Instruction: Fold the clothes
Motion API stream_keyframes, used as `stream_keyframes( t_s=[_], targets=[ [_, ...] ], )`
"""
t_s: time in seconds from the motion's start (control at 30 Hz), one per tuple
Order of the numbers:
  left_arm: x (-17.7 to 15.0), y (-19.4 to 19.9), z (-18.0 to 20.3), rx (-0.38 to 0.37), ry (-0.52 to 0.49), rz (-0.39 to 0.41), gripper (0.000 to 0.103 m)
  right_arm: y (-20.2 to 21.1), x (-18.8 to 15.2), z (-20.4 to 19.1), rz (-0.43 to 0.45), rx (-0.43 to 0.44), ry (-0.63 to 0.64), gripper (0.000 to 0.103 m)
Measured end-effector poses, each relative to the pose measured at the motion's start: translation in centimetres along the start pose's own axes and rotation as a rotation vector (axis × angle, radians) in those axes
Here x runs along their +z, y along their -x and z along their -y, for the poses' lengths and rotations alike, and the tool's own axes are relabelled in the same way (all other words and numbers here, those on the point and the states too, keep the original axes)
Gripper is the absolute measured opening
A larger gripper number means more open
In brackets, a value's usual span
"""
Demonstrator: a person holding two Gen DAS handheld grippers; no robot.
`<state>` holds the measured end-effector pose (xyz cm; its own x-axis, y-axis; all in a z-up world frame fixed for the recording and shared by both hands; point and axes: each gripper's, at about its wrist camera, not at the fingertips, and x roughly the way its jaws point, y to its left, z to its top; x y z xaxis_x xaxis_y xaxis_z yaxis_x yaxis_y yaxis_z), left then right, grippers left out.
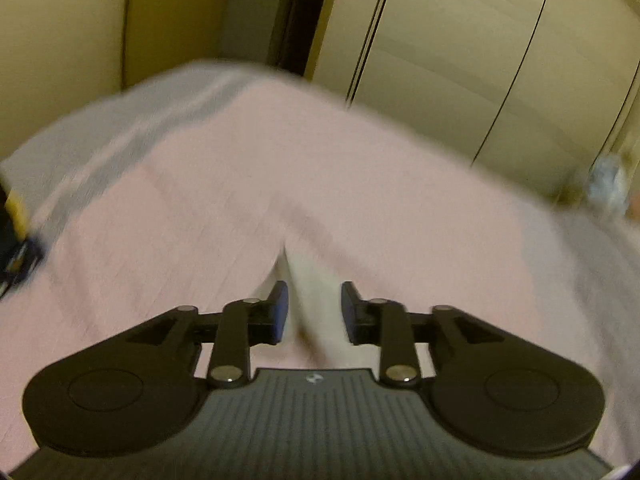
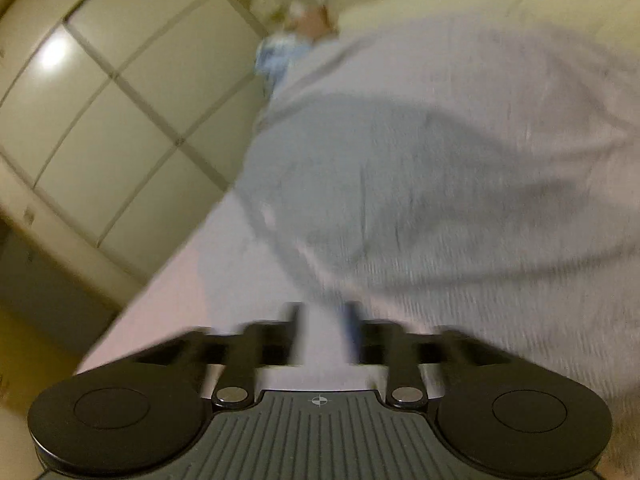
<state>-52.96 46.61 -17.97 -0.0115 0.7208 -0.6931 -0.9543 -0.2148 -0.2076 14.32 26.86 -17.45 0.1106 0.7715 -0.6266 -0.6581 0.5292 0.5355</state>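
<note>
1. Cream wardrobe doors [image 1: 460, 60] stand behind a bed spread with a pink sheet [image 1: 240, 184].
2. Both views are blurred.
3. In the left wrist view, the left gripper [image 1: 314, 308] hovers low over the sheet with its jaws apart; a pale fold of cloth [image 1: 308, 276] lies between them, ungripped.
4. In the right wrist view, the right gripper [image 2: 322, 332] also has its jaws apart, with pale fabric in the gap; whether it is pinched cannot be told.
5. A light grey garment [image 2: 440, 152] lies bunched on the bed, just ahead of the right gripper.
</note>
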Motion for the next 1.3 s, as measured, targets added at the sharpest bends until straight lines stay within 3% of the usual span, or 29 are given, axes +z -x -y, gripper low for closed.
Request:
stream_keyframes(
  t_s=[0.13,0.23,0.4,0.53,0.63,0.67,0.7,0.8,0.9,1.03,1.1,1.13,1.17,1.23,1.27,1.3],
  targets=[
    [-8.9,-0.4,-3.6,0.062,0.008,-0.235,0.022,-1.1,-7.8,1.8,-0.215,-0.075,0.239,0.054],
    [-14.8,0.5,-4.8,0.063,0.047,-0.366,0.021,-1.1,-14.5,0.7,-0.28,-0.126,0.564,0.054],
    [-18.7,1.3,-1.2,-0.005,-0.004,-0.406,0.021,-1.7,-21.5,-4.0,-0.182,-0.06,1.19,0.054],
    [-20.2,1.4,1.0,-0.032,-0.053,-0.395,0.022,-4.5,-24.6,-5.7,-0.17,0.019,1.557,0.053],
    [-20.7,1.0,-0.1,-0.015,-0.031,-0.421,0.022,-6.9,-26.7,-5.6,-0.184,0.041,1.767,0.053],
    [-20.9,0.8,-0.4,-0.009,-0.023,-0.43,0.022,-7.6,-26.9,-5.6,-0.209,0.05,1.809,0.034],
    [-21.1,0.9,-0.9,0.002,-0.018,-0.439,0.022,-8.3,-26.5,-5.8,-0.259,0.074,1.83,0.002],
    [-21.2,1.7,-2.0,0.026,-0.009,-0.442,0.022,-9.3,-22.5,-7.8,-0.378,0.146,1.704,0.0],
    [-20.4,2.3,-2.9,0.048,0.007,-0.427,0.022,-10.2,-15.3,-10.7,-0.402,0.224,1.404,0.0],
    [-19.4,2.1,-3.4,0.059,0.028,-0.406,0.022,-13.2,-6.2,-13.2,-0.316,0.232,1.03,0.0],
    [-18.8,2.3,-3.5,0.059,0.033,-0.394,0.022,-14.6,-2.8,-12.9,-0.204,0.176,0.809,0.007],
    [-18.8,2.2,-3.4,0.061,0.034,-0.396,0.022,-15.1,-1.9,-12.5,-0.204,0.192,0.733,0.009],
    [-19.0,2.1,-3.5,0.065,0.037,-0.398,0.022,-15.3,-2.0,-11.9,-0.213,0.162,0.727,0.011],
    [-19.3,2.2,-3.7,0.074,0.05,-0.406,0.022,-15.8,-3.0,-10.4,-0.22,0.031,0.771,0.041],
    [-19.6,2.2,-4.0,0.081,0.067,-0.416,0.022,-15.9,-4.1,-9.4,-0.214,-0.067,0.813,0.045],
    [-20.0,2.4,-4.4,0.087,0.094,-0.427,0.022,-15.8,-5.2,-8.4,-0.24,-0.073,0.839,0.045]
  ],
)
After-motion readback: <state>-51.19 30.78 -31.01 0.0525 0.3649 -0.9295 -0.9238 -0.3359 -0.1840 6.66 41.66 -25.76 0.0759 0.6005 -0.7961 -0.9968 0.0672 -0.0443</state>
